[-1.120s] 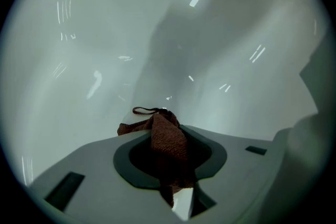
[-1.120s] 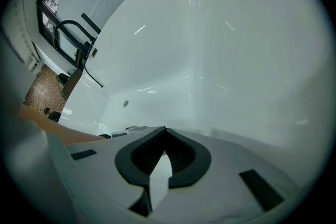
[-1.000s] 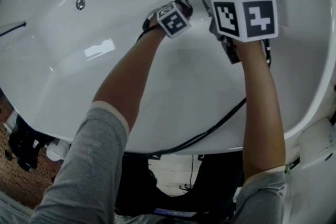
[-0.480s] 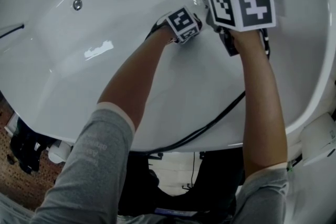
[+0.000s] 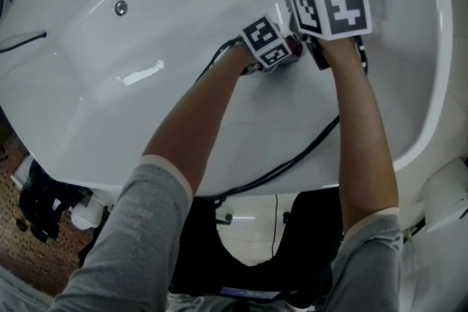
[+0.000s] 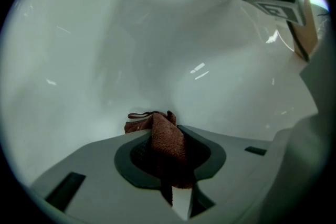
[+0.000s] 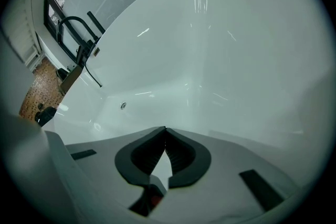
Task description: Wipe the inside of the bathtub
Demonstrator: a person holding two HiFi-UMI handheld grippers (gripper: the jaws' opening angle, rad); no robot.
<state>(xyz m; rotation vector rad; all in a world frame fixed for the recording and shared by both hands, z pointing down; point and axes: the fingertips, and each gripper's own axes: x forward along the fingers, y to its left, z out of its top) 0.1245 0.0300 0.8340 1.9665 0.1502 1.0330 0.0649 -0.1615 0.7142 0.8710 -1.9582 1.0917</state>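
Observation:
The white bathtub fills the head view, and both arms reach down into it. My left gripper is shut on a reddish-brown cloth, whose bunched end sticks out against the tub's inner wall. In the head view its marker cube lies just left of the right gripper's cube. My right gripper is shut with nothing between its pads, held just above the tub surface. The jaws of both are hidden under the cubes in the head view.
A round metal fitting sits in the tub's left wall, also seen as a fitting in the right gripper view. A black faucet stands on the far rim. A black cable runs over the near rim. Brown tiled floor lies at the left.
The left gripper with the cloth has slid rightward along the tub wall and now sits close beside the right gripper. The right gripper has barely moved.

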